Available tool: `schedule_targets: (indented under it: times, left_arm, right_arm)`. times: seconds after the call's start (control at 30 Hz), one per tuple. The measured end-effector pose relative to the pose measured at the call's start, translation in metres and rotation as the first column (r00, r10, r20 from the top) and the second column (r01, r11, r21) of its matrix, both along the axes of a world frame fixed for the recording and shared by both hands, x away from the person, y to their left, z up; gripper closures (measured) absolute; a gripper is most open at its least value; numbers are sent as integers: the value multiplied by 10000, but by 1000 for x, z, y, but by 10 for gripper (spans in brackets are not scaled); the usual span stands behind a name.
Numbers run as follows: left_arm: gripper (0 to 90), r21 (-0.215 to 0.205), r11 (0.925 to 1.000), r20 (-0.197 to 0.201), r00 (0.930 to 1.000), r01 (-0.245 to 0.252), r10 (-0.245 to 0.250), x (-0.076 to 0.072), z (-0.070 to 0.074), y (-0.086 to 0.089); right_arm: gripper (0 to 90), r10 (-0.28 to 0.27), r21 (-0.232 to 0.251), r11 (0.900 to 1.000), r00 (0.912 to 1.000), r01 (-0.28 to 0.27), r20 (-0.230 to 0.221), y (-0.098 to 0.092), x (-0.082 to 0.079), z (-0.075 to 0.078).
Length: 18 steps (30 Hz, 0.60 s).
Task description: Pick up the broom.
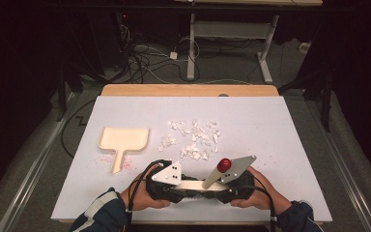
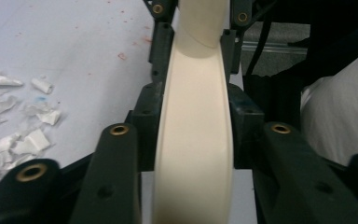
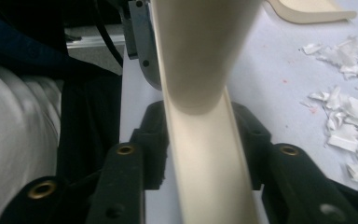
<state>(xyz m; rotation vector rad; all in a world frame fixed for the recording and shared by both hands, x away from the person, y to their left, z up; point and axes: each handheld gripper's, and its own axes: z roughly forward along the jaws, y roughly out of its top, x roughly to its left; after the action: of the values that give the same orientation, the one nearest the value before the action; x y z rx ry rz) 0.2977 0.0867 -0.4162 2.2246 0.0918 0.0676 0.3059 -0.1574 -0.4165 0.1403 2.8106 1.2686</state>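
Both my grippers, left [image 1: 186, 185] and right [image 1: 212, 186], have their fingers clamped on the cream brush [image 1: 211, 179] (low, near edge); paper scraps [image 1: 193, 139] lie unswept on the table [image 1: 280, 145], dustpan [image 1: 123, 140] empty.

both hand-held grippers [image 1: 166, 186] [image 1: 234, 186] clamp cream brush [image 1: 195, 185], near paper scraps [image 1: 193, 139].

Cream brush [image 1: 193, 185], red knob [image 1: 224, 164].
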Motion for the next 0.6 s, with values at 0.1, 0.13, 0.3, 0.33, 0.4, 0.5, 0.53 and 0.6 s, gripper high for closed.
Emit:
schedule_targets:
  times: [0.1,0.13,0.3,0.33,0.4,0.5,0.53,0.6]
  left_arm:
    - [552,-176,9992,86,9993,-349,350,2,1,3]
    - [518,-221,9981,170,9982,-575,579,3,1,5]
    - [290,-519,9516,1624,9376,-3031,3075,4,6,29]
    - [270,-519,9516,1624,9376,-3031,3075,4,6,29]
    - [250,-895,9287,1782,9117,-3598,3703,4,9,42]
    - [223,-1215,8900,2064,8658,-4395,4558,2,10,61]
    - [223,-1295,8759,2084,8508,-4648,4823,1,9,68]
    - [216,-1183,8473,2418,8125,-5178,5304,-1,6,81]
  right_arm:
    - [672,-107,94,9999,9998,105,146,2,1,1]
    - [675,-120,41,9999,9995,119,287,2,2,2]
    - [675,-873,163,9961,9942,864,632,-3,13,8]
    - [675,-1015,204,9947,9930,1004,611,-5,15,9]
    - [676,-1283,224,9916,9897,1271,641,-9,15,12]
    - [676,-1570,425,9872,9841,1539,828,-14,16,18]
    - [676,-1770,506,9836,9809,1733,811,-17,17,20]
    - [676,-1950,563,9801,9769,1906,870,-19,17,21]
